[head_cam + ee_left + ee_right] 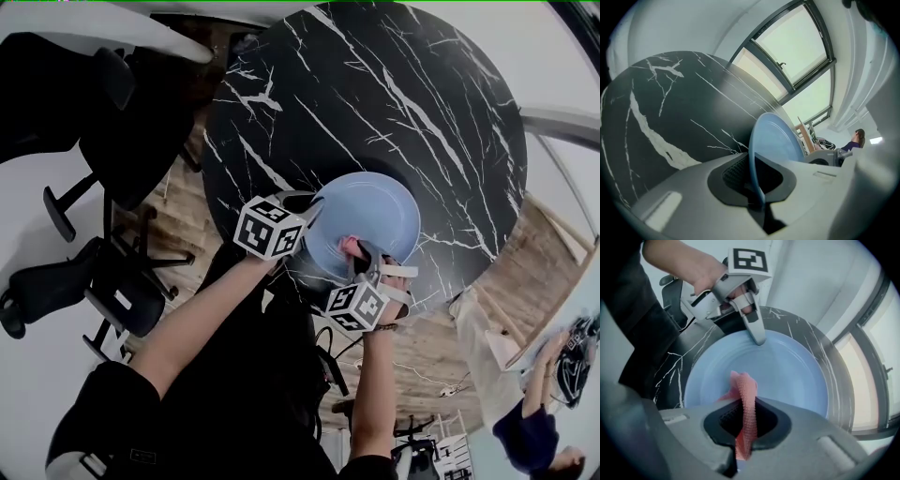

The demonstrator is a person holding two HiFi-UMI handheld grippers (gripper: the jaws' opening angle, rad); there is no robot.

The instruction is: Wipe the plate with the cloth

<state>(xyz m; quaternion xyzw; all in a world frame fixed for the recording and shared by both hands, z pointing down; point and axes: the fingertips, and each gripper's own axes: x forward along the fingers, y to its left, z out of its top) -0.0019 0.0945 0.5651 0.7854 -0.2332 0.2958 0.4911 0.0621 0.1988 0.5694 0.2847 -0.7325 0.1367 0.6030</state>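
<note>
Clamping blue plate (787, 371) by the rim in left claw (758, 336), pinching pink cloth (744, 394) over it in right claw (361, 262).

Daylight enters by the overexposed window (797, 51). Fisheye bending and dark corners mark every view. The plate (774, 138) blurs nearest the left lens.

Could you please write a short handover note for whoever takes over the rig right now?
Left gripper: shut on the rim of the blue plate, holding it tilted over the black marble table.
Right gripper: shut on the pink cloth, its free end over the plate's face.
Done: both things are in hand. How much is wiped cannot be told.
To do: wipe the cloth across the whole face.
</note>
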